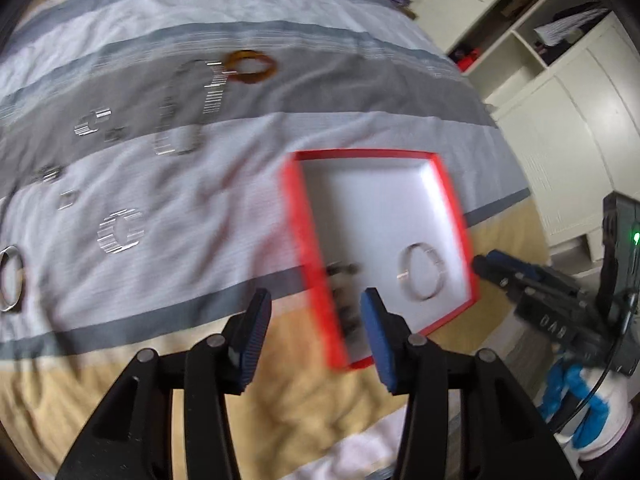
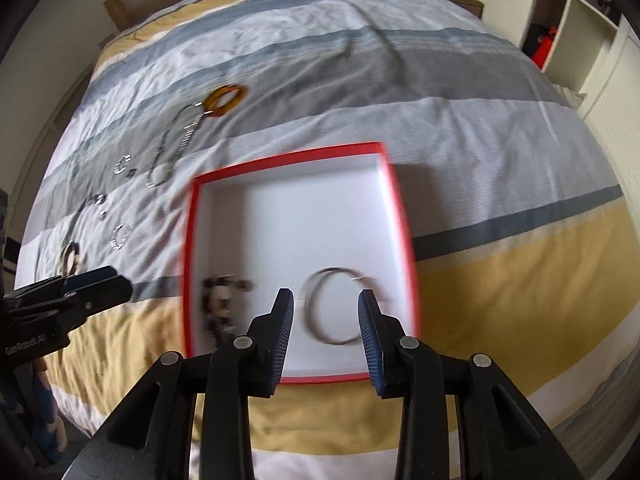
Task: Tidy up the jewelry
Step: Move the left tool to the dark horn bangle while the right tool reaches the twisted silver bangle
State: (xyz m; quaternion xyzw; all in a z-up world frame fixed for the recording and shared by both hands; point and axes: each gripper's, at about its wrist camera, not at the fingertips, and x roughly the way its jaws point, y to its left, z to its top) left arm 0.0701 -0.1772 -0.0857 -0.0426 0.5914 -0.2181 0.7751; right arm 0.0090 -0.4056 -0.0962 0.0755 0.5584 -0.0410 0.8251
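Over the striped bed (image 1: 240,184), the left gripper (image 1: 316,320) hovers with fingers spread wide, empty, by the red-rimmed box (image 1: 452,200) holding a thin silver bangle (image 1: 423,271). From the right wrist, the right gripper (image 2: 326,328) hangs above that bangle (image 2: 340,306), fingers apart, gripping nothing; an amber bangle (image 2: 226,100) lies on the bedspread.

Striped bedspread (image 2: 400,80), cream cupboards (image 1: 560,92), perhaps wooden headboard (image 2: 132,4)
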